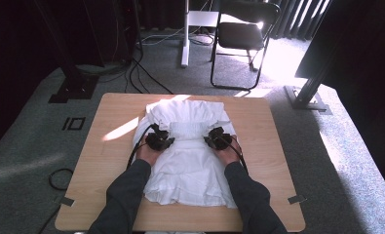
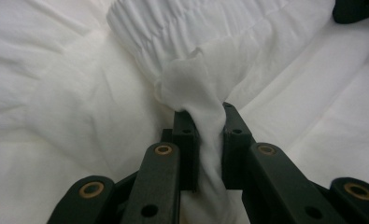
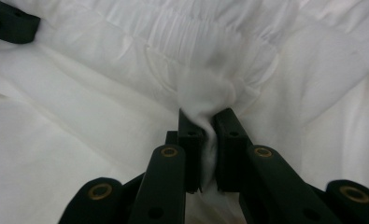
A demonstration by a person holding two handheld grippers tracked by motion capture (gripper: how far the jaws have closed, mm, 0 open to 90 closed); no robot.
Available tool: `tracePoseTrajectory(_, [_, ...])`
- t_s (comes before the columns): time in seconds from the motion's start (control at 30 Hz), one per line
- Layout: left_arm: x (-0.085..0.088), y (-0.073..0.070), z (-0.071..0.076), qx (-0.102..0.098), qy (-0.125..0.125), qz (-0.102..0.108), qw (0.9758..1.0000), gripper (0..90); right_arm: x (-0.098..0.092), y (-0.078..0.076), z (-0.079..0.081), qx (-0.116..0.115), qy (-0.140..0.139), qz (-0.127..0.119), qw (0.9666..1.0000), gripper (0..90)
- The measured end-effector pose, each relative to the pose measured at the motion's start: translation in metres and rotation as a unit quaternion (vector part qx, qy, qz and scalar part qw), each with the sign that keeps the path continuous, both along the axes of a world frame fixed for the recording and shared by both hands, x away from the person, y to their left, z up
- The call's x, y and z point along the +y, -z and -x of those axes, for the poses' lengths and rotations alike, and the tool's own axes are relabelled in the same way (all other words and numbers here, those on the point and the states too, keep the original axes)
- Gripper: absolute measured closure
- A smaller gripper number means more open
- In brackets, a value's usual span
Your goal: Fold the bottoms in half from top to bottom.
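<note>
A white garment (image 1: 190, 161) with a gathered elastic band (image 1: 189, 129) lies spread on the wooden table (image 1: 273, 161). My left gripper (image 1: 162, 139) sits at the band's left end, shut on a pinched fold of the white cloth (image 2: 205, 116). At the band's right end my right gripper (image 1: 216, 138) is likewise shut on a bunched fold (image 3: 205, 107). In the left gripper view the gathered band (image 2: 173, 28) runs just beyond the jaws. The right gripper view has the band (image 3: 196, 32) straight ahead of its jaws.
A black folding chair (image 1: 243, 36) and a white desk leg (image 1: 184, 34) stand on the carpet beyond the table. Black cables (image 1: 146, 78) trail on the floor at the back left. A dark stand foot (image 1: 307, 100) sits off the table's far right corner.
</note>
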State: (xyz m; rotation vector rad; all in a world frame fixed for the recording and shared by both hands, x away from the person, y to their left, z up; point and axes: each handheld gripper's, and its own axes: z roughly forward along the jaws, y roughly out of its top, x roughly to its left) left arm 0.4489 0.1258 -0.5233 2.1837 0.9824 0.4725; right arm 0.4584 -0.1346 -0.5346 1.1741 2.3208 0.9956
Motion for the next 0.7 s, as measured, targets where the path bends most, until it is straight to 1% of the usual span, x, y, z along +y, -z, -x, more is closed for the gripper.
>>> tracePoseTrajectory(0.07, [0.002, -0.016, 0.006, -0.021, 0.003, 0.012, 0.9997, 81.5, -0.005, -0.012, 0.006, -0.015, -0.008, -0.011, 0.9998, 83.3])
tracePoseTrajectory(0.13, [0.006, -0.034, 0.015, -0.044, 0.007, 0.030, 0.9986, 81.9, -0.009, -0.028, 0.013, -0.036, -0.018, -0.018, 0.9990, 83.3])
tracePoseTrajectory(0.2, [0.007, -0.056, 0.026, -0.071, 0.013, 0.051, 0.9961, 82.4, -0.013, -0.048, 0.022, -0.063, -0.024, -0.030, 0.9972, 83.5])
tracePoseTrajectory(0.23, [0.007, -0.056, 0.026, -0.071, 0.013, 0.051, 0.9961, 82.6, -0.016, -0.059, 0.027, -0.078, -0.026, -0.036, 0.9960, 83.6])
tracePoseTrajectory(0.27, [0.009, -0.080, 0.040, -0.103, 0.027, 0.073, 0.9916, 82.6, -0.019, -0.072, 0.034, -0.096, -0.027, -0.041, 0.9941, 83.6])
tracePoseTrajectory(0.3, [0.010, -0.091, 0.046, -0.117, 0.034, 0.078, 0.9895, 82.7, -0.022, -0.082, 0.040, -0.111, -0.027, -0.048, 0.9923, 83.6])
tracePoseTrajectory(0.33, [0.010, -0.098, 0.051, -0.127, 0.041, 0.082, 0.9877, 82.6, -0.025, -0.092, 0.046, -0.128, -0.031, -0.053, 0.9898, 83.6])
tracePoseTrajectory(0.4, [0.012, -0.113, 0.066, -0.141, 0.059, 0.100, 0.9831, 82.7, -0.031, -0.105, 0.058, -0.151, -0.035, -0.064, 0.9858, 83.7])
tracePoseTrajectory(0.43, [0.013, -0.115, 0.071, -0.144, 0.065, 0.099, 0.9825, 82.7, -0.035, -0.111, 0.066, -0.162, -0.038, -0.072, 0.9834, 83.8])
tracePoseTrajectory(0.47, [0.012, -0.116, 0.077, -0.147, 0.071, 0.097, 0.9819, 82.7, -0.037, -0.113, 0.071, -0.165, -0.041, -0.075, 0.9827, 83.8])
tracePoseTrajectory(0.5, [0.012, -0.114, 0.084, -0.144, 0.079, 0.094, 0.9820, 82.7, -0.038, -0.114, 0.078, -0.167, -0.044, -0.075, 0.9821, 83.8])
tracePoseTrajectory(0.53, [0.011, -0.110, 0.089, -0.142, 0.084, 0.092, 0.9820, 82.6, -0.039, -0.112, 0.086, -0.171, -0.048, -0.066, 0.9819, 83.8])
tracePoseTrajectory(0.57, [0.011, -0.110, 0.089, -0.142, 0.084, 0.092, 0.9820, 82.6, -0.039, -0.109, 0.092, -0.171, -0.052, -0.058, 0.9823, 83.8])
tracePoseTrajectory(0.6, [0.012, -0.102, 0.095, -0.138, 0.089, 0.089, 0.9824, 82.3, -0.040, -0.102, 0.100, -0.163, -0.059, -0.054, 0.9833, 83.6])
tracePoseTrajectory(0.63, [0.012, -0.088, 0.100, -0.120, 0.094, 0.092, 0.9841, 82.1, -0.041, -0.097, 0.104, -0.158, -0.062, -0.051, 0.9841, 83.6])
tracePoseTrajectory(0.7, [0.013, -0.065, 0.103, -0.089, 0.096, 0.082, 0.9879, 81.2, -0.042, -0.082, 0.112, -0.144, -0.068, -0.038, 0.9865, 83.2])
